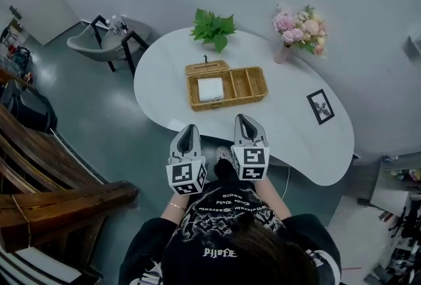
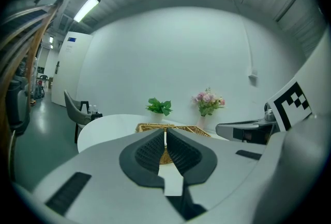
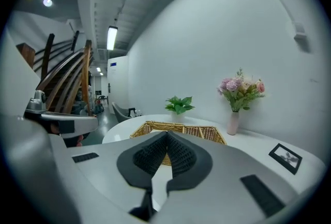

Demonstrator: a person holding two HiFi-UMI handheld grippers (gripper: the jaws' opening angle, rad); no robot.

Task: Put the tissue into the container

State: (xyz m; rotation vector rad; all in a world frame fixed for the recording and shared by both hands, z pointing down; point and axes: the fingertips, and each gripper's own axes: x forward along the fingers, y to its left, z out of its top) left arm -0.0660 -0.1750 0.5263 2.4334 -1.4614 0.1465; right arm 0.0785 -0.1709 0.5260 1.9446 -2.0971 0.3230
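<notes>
A wicker container (image 1: 258, 96) with several compartments stands in the middle of the white table (image 1: 309, 145). A white folded tissue (image 1: 210, 89) lies in its left compartment. My left gripper (image 1: 191, 128) and right gripper (image 1: 241, 118) hover side by side over the table's near edge, short of the container, both pointing at it. Each is shut, with its pads together and nothing between them. In the left gripper view the shut left gripper (image 2: 165, 134) lines up with the container (image 2: 147, 127). In the right gripper view the right gripper (image 3: 166, 137) does the same with the container (image 3: 207, 131).
A green plant (image 1: 212, 28) and a vase of pink flowers (image 1: 299, 30) stand at the table's far edge. A small framed picture (image 1: 320, 106) lies to the right. A grey chair (image 1: 105, 40) is at the far left, and wooden beams (image 1: 59, 191) lie on the floor at left.
</notes>
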